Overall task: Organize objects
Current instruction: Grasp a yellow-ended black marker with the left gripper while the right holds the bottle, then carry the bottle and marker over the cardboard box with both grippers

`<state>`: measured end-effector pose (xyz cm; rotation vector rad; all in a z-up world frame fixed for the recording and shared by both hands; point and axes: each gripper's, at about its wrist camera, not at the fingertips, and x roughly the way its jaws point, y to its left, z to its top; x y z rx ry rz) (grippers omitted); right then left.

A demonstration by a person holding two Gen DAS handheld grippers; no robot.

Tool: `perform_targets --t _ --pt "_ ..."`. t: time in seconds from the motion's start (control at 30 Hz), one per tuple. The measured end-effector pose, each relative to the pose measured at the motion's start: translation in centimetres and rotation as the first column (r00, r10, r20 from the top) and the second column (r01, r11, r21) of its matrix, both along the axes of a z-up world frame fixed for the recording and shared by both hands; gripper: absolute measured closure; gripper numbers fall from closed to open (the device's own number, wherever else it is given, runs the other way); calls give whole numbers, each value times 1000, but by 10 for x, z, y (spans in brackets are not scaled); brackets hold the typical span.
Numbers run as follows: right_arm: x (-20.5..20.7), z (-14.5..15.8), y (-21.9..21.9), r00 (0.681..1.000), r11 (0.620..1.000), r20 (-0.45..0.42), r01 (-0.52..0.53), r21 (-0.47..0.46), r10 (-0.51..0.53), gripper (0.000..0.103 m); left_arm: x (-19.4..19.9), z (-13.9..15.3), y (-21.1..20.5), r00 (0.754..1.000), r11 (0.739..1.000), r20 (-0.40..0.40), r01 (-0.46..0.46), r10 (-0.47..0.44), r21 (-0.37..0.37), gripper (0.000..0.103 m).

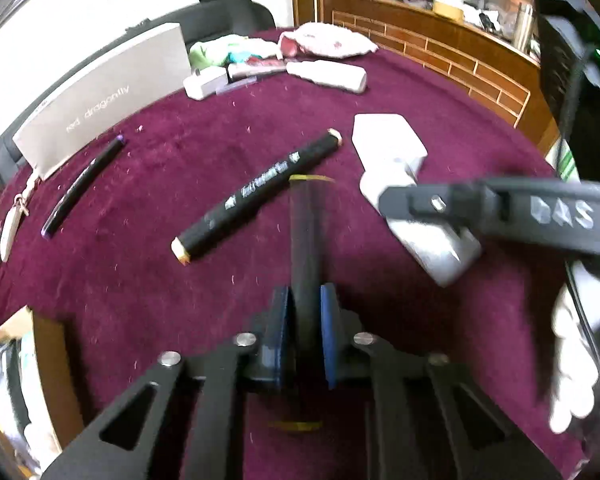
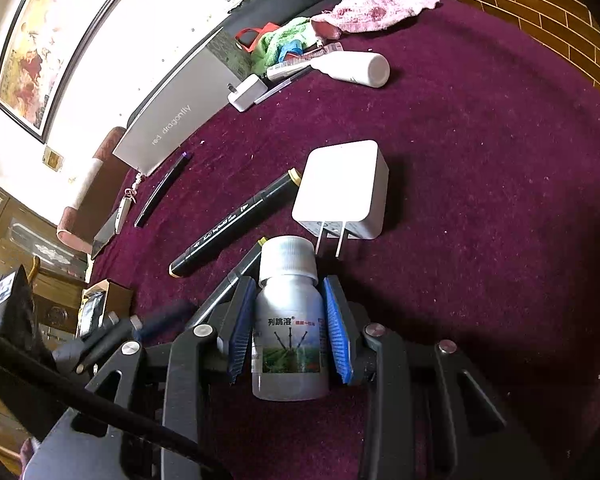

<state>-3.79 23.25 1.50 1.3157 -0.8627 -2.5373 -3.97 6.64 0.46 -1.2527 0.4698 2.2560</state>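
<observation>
Item 1: black marker (image 1: pixel 305 248), yellow-tipped, clamped between the blue pads (image 1: pixel 329 320) of the left gripper (image 1: pixel 303 320), near centre of the maroon tablecloth (image 1: pixel 380 92); gripped at mid-barrel, probably so it carries level.
Item 2: small silver bottle (image 2: pixel 290 328) with white cap, grasped by the right gripper (image 2: pixel 290 334) at its body, cap pointing away, just near of the white plug adapter (image 2: pixel 342 190).
Item 3: second black marker (image 1: pixel 256 196), loose, lying diagonally left of the held one, likely next for sorting.
Item 4: thin dark pen (image 1: pixel 84 182), far left beside the grey box (image 1: pixel 100 96).
Item 5: white bottle (image 2: pixel 356 68) on its side, far, by crumpled cloths (image 2: pixel 374 6).
</observation>
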Motion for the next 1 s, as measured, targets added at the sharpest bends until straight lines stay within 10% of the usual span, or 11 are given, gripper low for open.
perform_targets --t 0.5,1.0 --pt "7 7 -46 997 929 -64 -23 369 50 65 81 54 -120 978 932 -20 -192 208 308 91" --pt "63 53 -60 994 963 -49 -77 259 93 71 156 82 -214 923 839 -118 -272 365 471 91"
